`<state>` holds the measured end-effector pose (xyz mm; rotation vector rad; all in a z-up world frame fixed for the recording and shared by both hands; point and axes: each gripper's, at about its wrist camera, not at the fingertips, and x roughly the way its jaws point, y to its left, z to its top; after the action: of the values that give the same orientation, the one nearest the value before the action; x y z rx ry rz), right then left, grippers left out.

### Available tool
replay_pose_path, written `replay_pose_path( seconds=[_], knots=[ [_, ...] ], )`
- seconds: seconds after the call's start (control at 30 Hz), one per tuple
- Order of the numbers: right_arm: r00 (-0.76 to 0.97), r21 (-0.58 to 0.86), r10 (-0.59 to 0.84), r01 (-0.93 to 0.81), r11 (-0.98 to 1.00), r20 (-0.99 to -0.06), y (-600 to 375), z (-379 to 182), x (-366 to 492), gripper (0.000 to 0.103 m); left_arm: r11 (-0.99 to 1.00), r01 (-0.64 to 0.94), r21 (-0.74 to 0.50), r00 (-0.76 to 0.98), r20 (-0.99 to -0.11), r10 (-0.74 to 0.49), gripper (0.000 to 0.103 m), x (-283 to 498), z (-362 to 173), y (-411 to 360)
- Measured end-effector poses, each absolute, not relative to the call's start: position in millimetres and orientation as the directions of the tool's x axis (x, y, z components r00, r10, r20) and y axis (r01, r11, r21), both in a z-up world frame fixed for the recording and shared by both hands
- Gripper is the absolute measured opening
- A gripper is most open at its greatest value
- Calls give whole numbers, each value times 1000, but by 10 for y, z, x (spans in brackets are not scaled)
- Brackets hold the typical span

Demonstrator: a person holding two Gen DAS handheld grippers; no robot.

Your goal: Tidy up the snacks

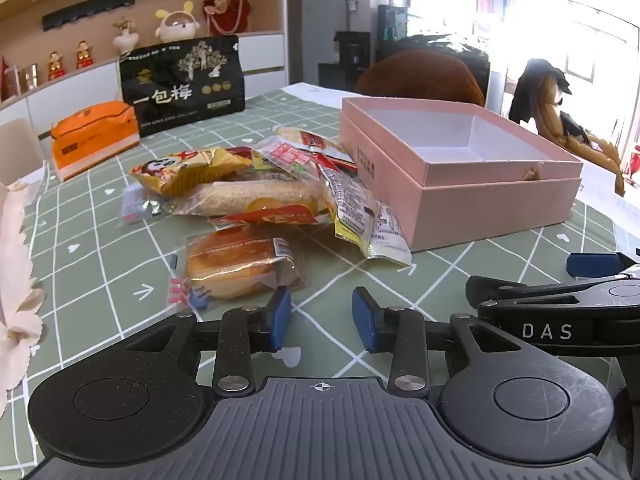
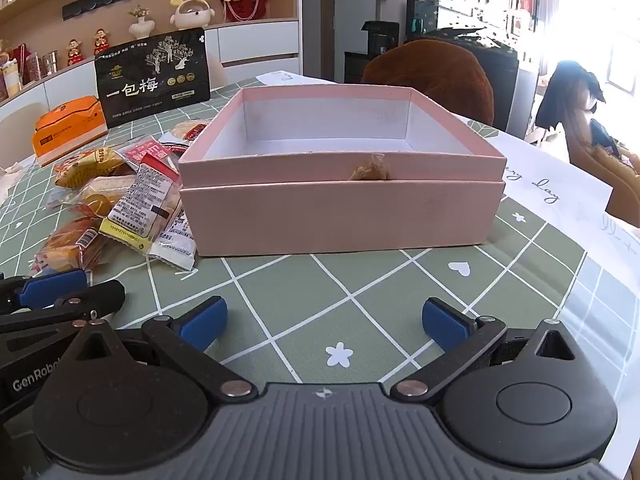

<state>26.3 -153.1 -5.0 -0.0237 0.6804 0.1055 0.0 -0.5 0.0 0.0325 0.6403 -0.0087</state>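
A pile of wrapped snacks (image 1: 256,196) lies on the green checked tablecloth, left of an open, empty pink box (image 1: 460,168). The nearest snack is a round cake in clear wrap (image 1: 236,264). My left gripper (image 1: 322,320) is open and empty, just short of that cake. In the right wrist view the pink box (image 2: 340,204) stands straight ahead and the snack pile (image 2: 120,208) lies to its left. My right gripper (image 2: 324,320) is wide open and empty, low over the cloth in front of the box. The right gripper also shows in the left wrist view (image 1: 560,300).
A tall black snack bag (image 1: 184,84) and an orange box (image 1: 94,140) stand at the back left. A pale cloth (image 1: 16,272) lies at the left edge. Brown chair backs (image 1: 420,76) stand behind the table. White paper (image 2: 560,184) lies right of the box.
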Motion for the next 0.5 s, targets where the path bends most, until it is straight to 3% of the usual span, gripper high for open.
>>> replay_pose_path(
  seconds=[0.5],
  knots=[
    [769, 14, 91, -106, 994, -632, -1538, -48, 256, 103, 1000, 18, 19, 802, -598, -3, 40, -1, 2, -4]
  ],
)
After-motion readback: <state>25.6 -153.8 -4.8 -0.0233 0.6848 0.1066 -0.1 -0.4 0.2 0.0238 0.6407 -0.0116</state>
